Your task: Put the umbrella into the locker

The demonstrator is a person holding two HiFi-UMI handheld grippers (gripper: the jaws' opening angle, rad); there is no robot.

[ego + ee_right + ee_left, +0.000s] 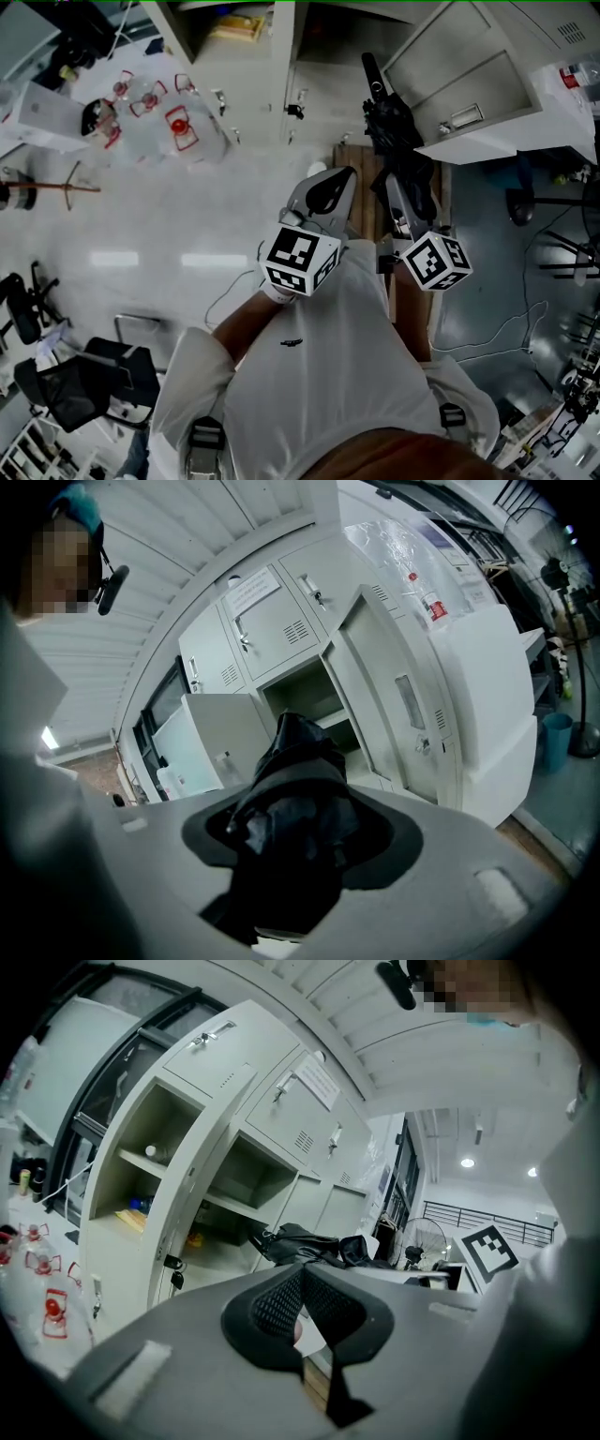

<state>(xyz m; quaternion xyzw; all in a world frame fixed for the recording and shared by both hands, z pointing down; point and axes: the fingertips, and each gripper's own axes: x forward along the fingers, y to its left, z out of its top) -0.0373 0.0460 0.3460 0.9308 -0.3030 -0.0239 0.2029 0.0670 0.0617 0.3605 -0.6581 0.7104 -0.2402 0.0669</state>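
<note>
Where the umbrella is: the black folded umbrella (392,122) is in the air in front of the pale grey metal locker (281,635). The right gripper (298,822) pinches it with its tip aimed at the open compartment (317,697), and it is not inside yet.
Right fingers: the fingers (389,841) stand fairly wide and clamp the bunched cloth of the canopy, which fills the gap between them.
Left fingers: the left gripper (302,1279) hangs beside the right one, its fingers (267,1307) pressed together on nothing.
Slip risk: the hold looks to be on soft, loose fabric rather than the shaft. The umbrella could slide or twist in the grip if its tip bumps anything.
Door risk: the open door (403,700) stands just right of the opening and a second door (220,738) stands to its left. A sideways drift could knock the umbrella against an edge or swing a door.
Shelf risk: a shelf (330,721) crosses the compartment, so coming in at the wrong height would catch the tip on its front lip.
Fit risk: the umbrella looks long for the compartment. Released too early or left too shallow, it may stick out and tip back to the floor.
Snag risk: loose folds could hook on a door edge during entry and drag the canopy open.
Idle hand: with the left gripper closed and empty, nothing steadies the umbrella's far end.
</note>
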